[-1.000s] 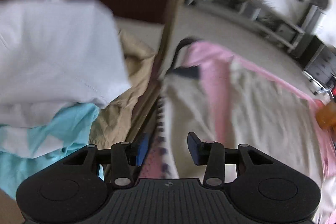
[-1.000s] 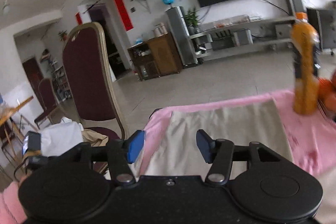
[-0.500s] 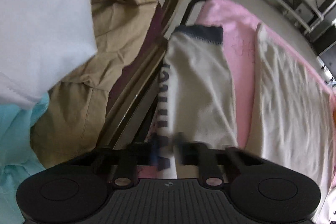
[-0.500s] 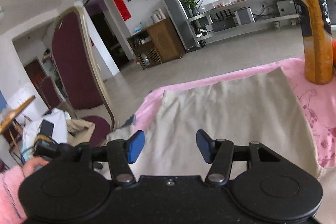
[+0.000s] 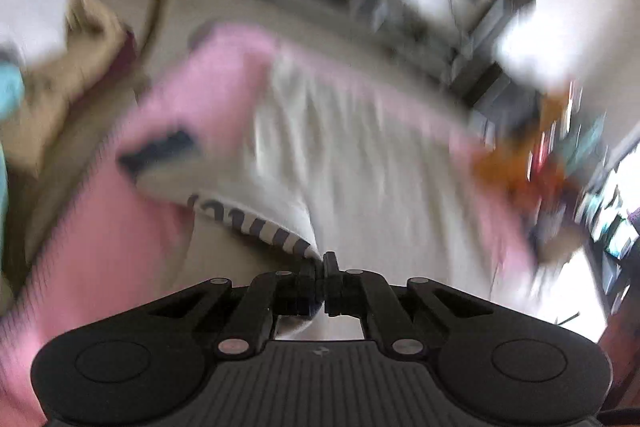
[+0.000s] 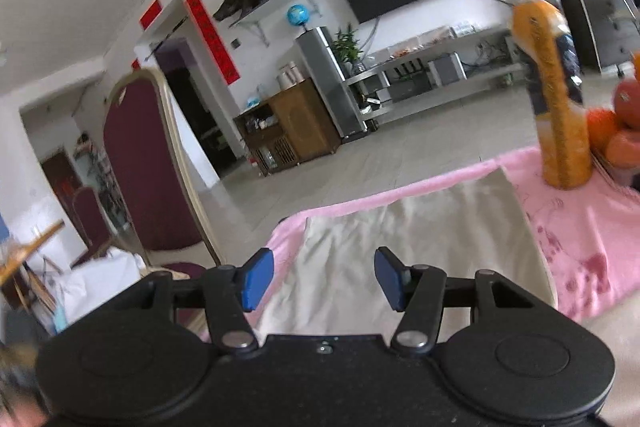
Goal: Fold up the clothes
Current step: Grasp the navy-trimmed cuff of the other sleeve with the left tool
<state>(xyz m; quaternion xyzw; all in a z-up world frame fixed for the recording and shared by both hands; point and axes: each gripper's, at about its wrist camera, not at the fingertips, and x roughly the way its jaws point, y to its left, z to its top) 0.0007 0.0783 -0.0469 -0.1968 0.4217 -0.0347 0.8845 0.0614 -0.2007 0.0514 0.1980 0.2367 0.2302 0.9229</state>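
Note:
A cream garment (image 5: 360, 155) with a dark-cuffed, striped sleeve (image 5: 224, 199) lies on a pink cloth (image 5: 104, 235). My left gripper (image 5: 323, 263) is shut on the sleeve near its striped edge and holds it lifted over the garment's body; this view is blurred by motion. In the right wrist view the same garment (image 6: 408, 243) lies flat on the pink cloth (image 6: 588, 227). My right gripper (image 6: 322, 277) is open and empty above the garment's near part.
A maroon chair (image 6: 148, 171) stands at the table's left with a pile of white, tan and teal clothes (image 5: 36, 39) on its seat. An orange drink bottle (image 6: 556, 99) and oranges (image 6: 616, 131) stand at the table's far right.
My left gripper closed on the sleeve that hung over the table's left edge and swung it up and right over the garment. My right gripper stayed open and shifted a little.

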